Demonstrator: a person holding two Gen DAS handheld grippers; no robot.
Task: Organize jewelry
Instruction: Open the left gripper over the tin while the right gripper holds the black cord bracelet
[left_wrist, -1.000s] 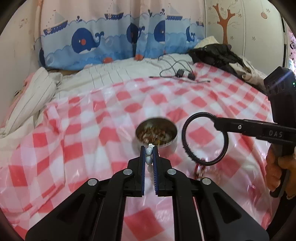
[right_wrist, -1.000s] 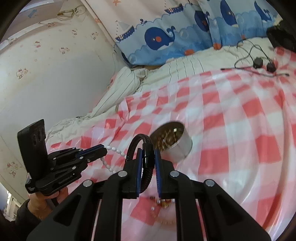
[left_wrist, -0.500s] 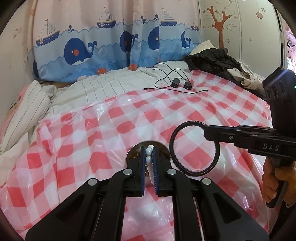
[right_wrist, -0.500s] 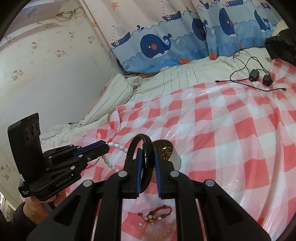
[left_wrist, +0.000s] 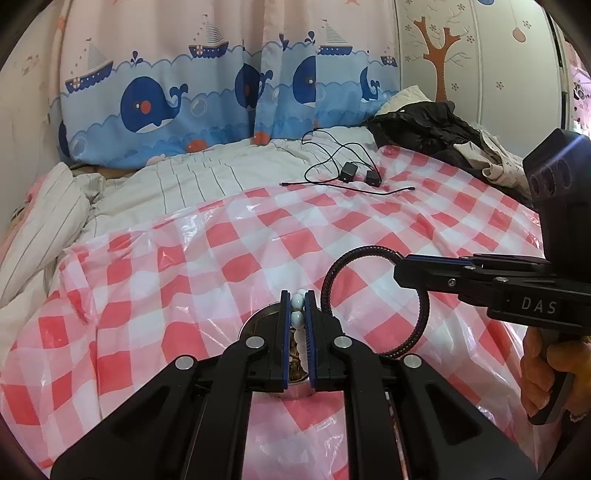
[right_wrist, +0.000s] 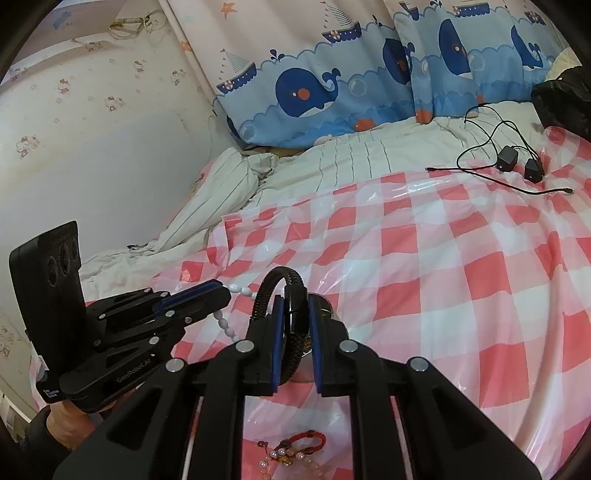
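1. The landmark is a small round metal tin (left_wrist: 258, 328), already holding a tangle of jewelry. It sits on a red-and-white checked plastic sheet (left_wrist: 258, 240) spread over a bed.
2. The left gripper (left_wrist: 297, 314) is closed tight on a white bead string (left_wrist: 297, 310), directly above the tin. In the right wrist view the string (right_wrist: 225, 325) hangs loose below the jaws in a curve, to the left of the tin.
3. The right gripper (right_wrist: 295, 321) is closed on a black braided bangle (right_wrist: 291, 295). In the left wrist view the bangle (left_wrist: 373, 299) stands on edge as a ring, just right of the tin and above the sheet.
4. More beaded bracelets (right_wrist: 291, 448), one red, lie on the sheet on the near side of the tin.
5. Risk: the hanging beads may miss the tin. If the jaws open while part of the string dangles outside the rim, it will likely slide out onto the sheet.
6. Risk: the two grippers are close together. The string could catch on the bangle or the right gripper's fingers (left_wrist: 432, 273) and be dragged away.
7. Risk: the tin looks light and the plastic slick over soft bedding. A nudge from either gripper could tip it and spill its contents.
8. Risk: the bangle looks wide for the tin. Dropped flat, it may rest across the rim rather than settle inside.
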